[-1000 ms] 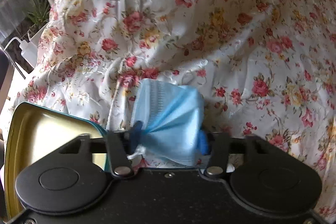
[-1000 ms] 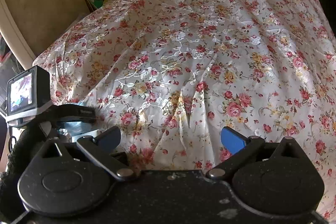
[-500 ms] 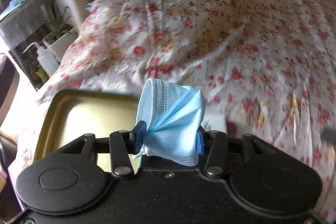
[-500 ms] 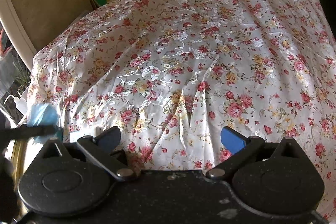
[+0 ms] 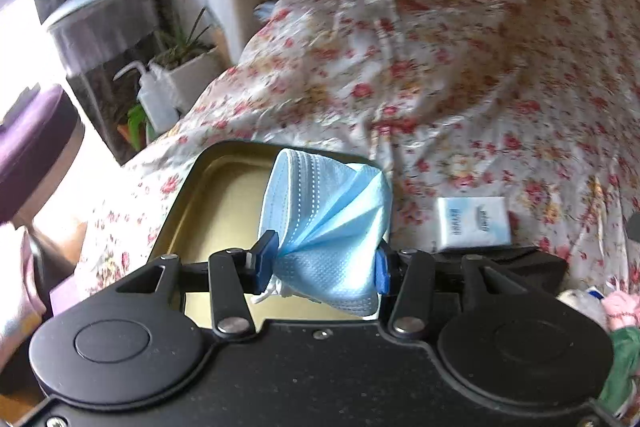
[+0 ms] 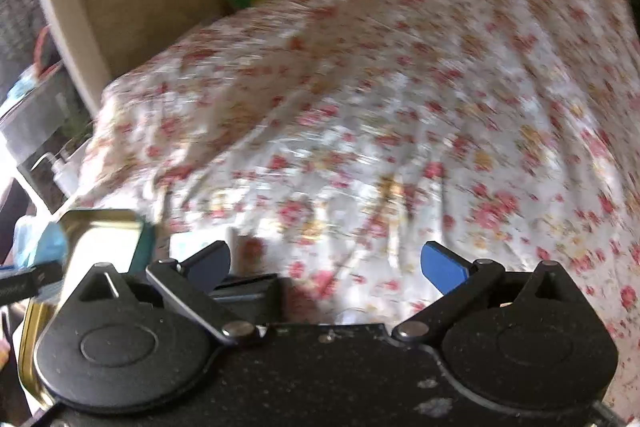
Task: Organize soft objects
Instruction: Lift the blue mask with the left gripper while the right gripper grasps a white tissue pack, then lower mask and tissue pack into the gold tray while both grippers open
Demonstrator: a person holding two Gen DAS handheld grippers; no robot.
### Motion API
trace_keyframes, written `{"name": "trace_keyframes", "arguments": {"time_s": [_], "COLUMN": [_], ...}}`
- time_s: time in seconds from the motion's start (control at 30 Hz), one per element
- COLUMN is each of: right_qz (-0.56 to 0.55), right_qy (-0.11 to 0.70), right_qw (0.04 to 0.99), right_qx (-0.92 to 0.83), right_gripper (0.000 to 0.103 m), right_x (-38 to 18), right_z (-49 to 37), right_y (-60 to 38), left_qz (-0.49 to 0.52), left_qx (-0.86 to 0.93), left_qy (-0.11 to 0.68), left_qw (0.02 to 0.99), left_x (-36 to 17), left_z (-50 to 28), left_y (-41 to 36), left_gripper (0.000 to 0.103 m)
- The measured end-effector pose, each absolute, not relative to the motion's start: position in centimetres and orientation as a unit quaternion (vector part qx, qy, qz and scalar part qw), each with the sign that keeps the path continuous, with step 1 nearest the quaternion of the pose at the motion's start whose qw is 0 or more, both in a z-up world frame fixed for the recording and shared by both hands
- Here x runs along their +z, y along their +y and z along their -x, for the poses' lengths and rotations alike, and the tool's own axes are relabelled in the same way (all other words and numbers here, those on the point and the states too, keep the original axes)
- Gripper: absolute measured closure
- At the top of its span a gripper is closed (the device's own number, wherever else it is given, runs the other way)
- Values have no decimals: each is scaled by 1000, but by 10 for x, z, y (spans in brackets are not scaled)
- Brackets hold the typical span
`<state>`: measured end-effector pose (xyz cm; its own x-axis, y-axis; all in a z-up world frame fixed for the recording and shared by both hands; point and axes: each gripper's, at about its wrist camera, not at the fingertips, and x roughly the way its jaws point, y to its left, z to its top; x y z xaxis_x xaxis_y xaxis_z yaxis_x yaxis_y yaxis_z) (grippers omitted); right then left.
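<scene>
One face mask (image 5: 326, 223), one tin (image 5: 224, 211), one tissue pack (image 5: 472, 225), perhaps one plush toy (image 5: 618, 311).

Left claw (image 5: 323, 263) angled downward with fingers pinched nearly together, right claw (image 6: 326, 263) spread wide

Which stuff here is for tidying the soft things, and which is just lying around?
For the job: blue face mask pinched in the left tongs; open gold tin; tissue pack; empty right tongs.

Just lying about: squeeze bottle, potted plant, purple stool.
</scene>
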<state>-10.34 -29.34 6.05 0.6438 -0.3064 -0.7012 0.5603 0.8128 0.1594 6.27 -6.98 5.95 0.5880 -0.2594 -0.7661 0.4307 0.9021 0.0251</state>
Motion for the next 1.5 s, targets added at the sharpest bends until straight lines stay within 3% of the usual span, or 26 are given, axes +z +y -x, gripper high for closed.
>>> {"name": "trace_keyframes", "arguments": {"time_s": [0.27, 0.47, 0.73, 0.9, 0.97, 1.03, 1.5], "right_qz": [-101, -112, -109, -117, -132, -144, -140], "right_qy": [373, 446, 486, 499, 502, 502, 380], "right_qw": [900, 867, 836, 824, 822, 823, 891], "right_qx": [-202, -192, -229, -241, -233, -224, -204], "right_gripper": [1, 1, 2, 11, 30, 30, 30], "right_x": [68, 29, -10, -25, -30, -32, 64], "right_z": [41, -36, -81, -88, -87, -83, 2], "right_y": [-227, -218, -219, -232, -238, -241, -232], "left_qz": [-65, -40, -35, -37, -39, -42, -74], "left_qx": [-205, -202, -195, -192, -192, -191, -169], "left_qy": [420, 427, 430, 430, 434, 436, 433], "left_qw": [881, 881, 881, 881, 879, 879, 882], "left_x": [63, 67, 66, 65, 63, 61, 55], "left_z": [-71, -79, -85, -86, -87, -87, -86], "left_y": [-51, -42, -35, -35, -36, -36, -30], "left_gripper": [55, 55, 55, 55, 55, 55, 56]}}
